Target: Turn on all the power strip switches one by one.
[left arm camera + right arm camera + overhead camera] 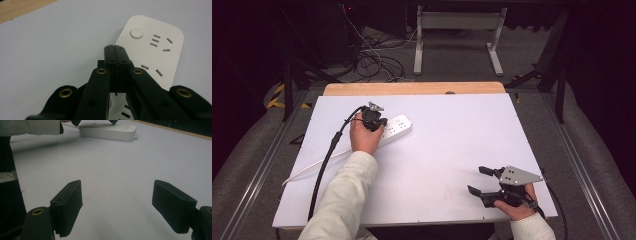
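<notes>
Jaws of left gripper (379,121) pressed together, empty, over the power strip (396,128) at the table's far left; strip's long axis slants toward the near left.

Left gripper view: tips just short of round power button (136,33).

Right gripper view: right gripper (117,202) spread wide, strip well ahead.

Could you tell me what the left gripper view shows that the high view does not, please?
Left gripper view alone: the power strip's round button and socket slots close up, with the left gripper's jaws pressed together above it. High view alone: the open right gripper, both sleeves, the strip's cord. Both: strip, left gripper, white table.
</notes>
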`<state>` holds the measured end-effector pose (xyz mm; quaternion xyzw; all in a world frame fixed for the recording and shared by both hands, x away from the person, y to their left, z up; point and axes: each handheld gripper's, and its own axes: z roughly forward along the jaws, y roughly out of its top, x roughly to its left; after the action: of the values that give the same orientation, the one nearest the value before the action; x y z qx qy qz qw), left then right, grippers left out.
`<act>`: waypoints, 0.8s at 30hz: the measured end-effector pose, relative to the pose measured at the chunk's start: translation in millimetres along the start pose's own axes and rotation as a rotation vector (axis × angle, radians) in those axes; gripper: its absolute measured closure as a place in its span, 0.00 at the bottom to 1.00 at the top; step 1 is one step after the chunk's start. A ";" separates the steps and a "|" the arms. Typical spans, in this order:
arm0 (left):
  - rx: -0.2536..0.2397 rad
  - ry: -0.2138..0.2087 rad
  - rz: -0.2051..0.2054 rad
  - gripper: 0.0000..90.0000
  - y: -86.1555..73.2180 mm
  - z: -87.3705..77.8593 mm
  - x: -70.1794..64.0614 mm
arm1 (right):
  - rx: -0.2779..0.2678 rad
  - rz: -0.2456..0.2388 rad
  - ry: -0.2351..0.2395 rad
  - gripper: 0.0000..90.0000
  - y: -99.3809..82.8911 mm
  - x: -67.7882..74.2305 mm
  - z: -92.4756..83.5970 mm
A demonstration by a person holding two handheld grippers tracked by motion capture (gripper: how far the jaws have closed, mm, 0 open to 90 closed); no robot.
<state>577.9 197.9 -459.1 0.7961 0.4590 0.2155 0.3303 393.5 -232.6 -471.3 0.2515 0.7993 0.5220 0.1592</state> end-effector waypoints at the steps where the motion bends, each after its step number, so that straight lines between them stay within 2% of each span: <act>1: 0.002 0.003 0.009 1.00 0.0 -0.3 0.0 | 0.000 0.000 0.000 0.27 0.0 0.0 0.1; 3: -0.002 0.004 0.018 1.00 -0.2 -0.2 0.3 | 0.000 0.001 0.001 0.27 -0.1 -0.3 0.3; 5: -0.017 -0.004 0.010 1.00 -1.1 0.0 2.0 | 0.004 0.001 0.002 0.27 -0.4 -0.5 0.6; 7: -0.037 -0.038 -0.012 1.00 -1.0 -0.5 3.4 | 0.005 0.001 0.001 0.27 -0.6 -0.6 0.5; 8: -0.044 -0.042 -0.009 1.00 -0.3 -0.5 2.9 | 0.005 0.001 0.001 0.27 -0.6 -0.6 0.4; 11: -0.029 -0.046 0.001 1.00 0.5 0.8 0.9 | 0.005 0.003 0.001 0.27 -0.8 -0.8 0.6; 15: -0.033 -0.057 -0.016 1.00 0.2 1.2 1.8 | 0.004 0.000 0.004 0.27 -0.4 -0.2 0.8; 24: -0.029 -0.075 -0.016 1.00 -1.2 2.0 2.6 | 0.004 0.000 0.005 0.27 -0.5 -0.3 0.5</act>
<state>579.7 199.9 -461.2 0.7951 0.4494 0.1894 0.3606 393.8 -232.6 -472.0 0.2504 0.8008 0.5210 0.1568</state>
